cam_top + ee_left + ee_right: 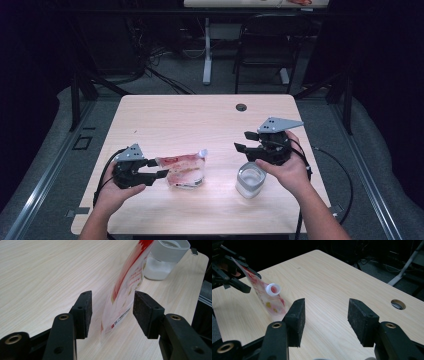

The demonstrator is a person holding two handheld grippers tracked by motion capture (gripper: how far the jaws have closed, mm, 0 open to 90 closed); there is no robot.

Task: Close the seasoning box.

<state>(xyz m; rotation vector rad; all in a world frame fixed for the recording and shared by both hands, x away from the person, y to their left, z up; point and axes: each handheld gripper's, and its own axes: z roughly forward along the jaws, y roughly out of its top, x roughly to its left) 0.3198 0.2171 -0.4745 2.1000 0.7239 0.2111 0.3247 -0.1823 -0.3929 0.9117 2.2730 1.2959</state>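
Pouch between the left gripper's spread jaws

The left gripper (161, 168) stands released, the pouch (125, 291) edge-on between its pads, untouched, spout end toward the glass (250, 180). The right gripper (325, 320), also released, hovers empty just beyond the glass.

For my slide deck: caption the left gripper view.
Open left gripper straddling the edge of a red-and-white pouch, pads not touching it, with a clear container behind on the table.
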